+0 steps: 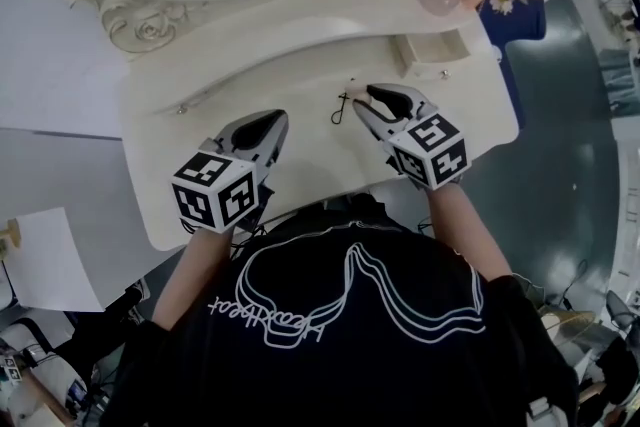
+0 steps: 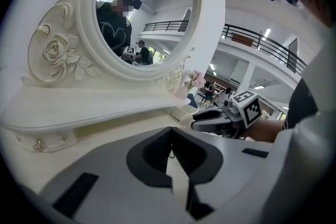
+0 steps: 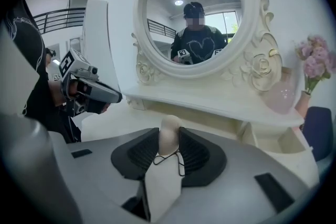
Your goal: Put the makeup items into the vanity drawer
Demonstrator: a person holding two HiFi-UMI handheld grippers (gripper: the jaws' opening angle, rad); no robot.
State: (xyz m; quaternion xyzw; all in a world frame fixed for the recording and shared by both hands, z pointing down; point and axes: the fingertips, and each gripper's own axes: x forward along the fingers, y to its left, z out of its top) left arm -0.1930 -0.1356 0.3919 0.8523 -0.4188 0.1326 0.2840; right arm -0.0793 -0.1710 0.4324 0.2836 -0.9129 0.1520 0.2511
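The right gripper (image 3: 169,143) squeezes a beige makeup sponge (image 3: 169,131) in the middle of the frame. The left gripper (image 2: 170,139) is pinched closed on nothing. The little drawer (image 1: 428,63) sits open at the upper right.

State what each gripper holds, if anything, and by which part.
The right gripper is shut on a beige sponge, pinched by its lower sides; its rounded top and a black cord loop stay free. The left gripper is shut and empty.
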